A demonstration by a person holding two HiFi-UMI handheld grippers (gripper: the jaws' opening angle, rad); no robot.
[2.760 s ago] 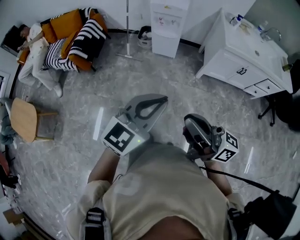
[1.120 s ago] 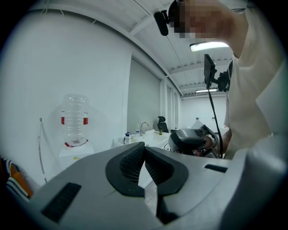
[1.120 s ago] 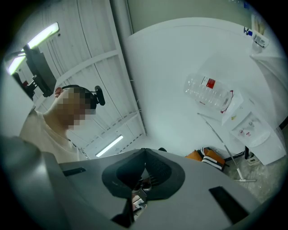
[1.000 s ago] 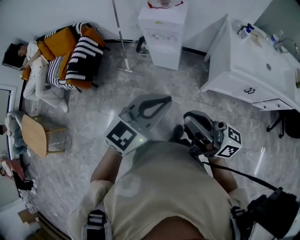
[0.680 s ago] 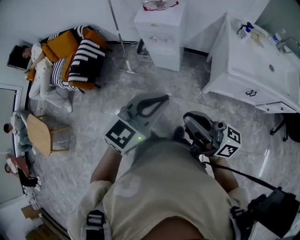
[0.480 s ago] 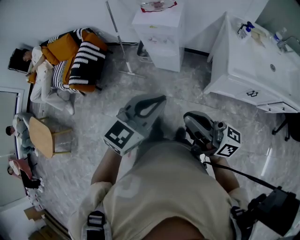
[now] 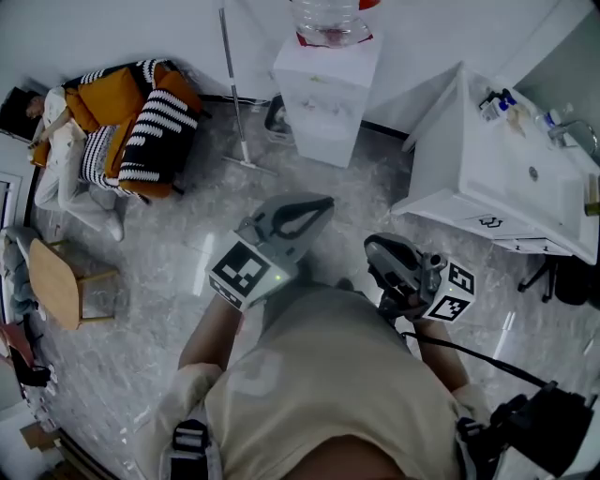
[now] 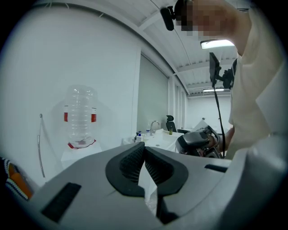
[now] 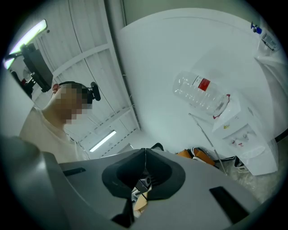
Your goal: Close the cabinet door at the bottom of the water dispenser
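The person stands on a grey marbled floor (image 7: pixel 187 234) with a tool in each hand, both held out in front of the torso and both empty. The left tool (image 7: pixel 326 201) is clenched, its ribbed black pads meeting at the tips with nothing between them, and it points toward 12 o'clock. The right tool (image 7: pixel 372 247) sits beside it at about 3 o'clock of the left one, its jaws likewise pressed together on nothing (its own view tilts upward to the ceiling lights). The water dispenser (image 7: pixel 323 94) stands against the wall at 12 o'clock, well apart from both tools, white, with a clear bottle (image 7: pixel 328 19) upended on top. The cabinet door (image 7: pixel 314 141) is on its lower front, facing the person, but is too small here to tell whether it stands ajar. A mop (image 7: pixel 232 89) leans on the wall just at the dispenser's 9 o'clock side. At 10 o'clock an orange armchair (image 7: pixel 141 108) with striped cushions holds a reclining person (image 7: pixel 61 150); a wooden stool (image 7: pixel 52 281) sits at 9 o'clock. At 2 o'clock stands a white sink cabinet (image 7: pixel 469 178) with small bottles near its tap.
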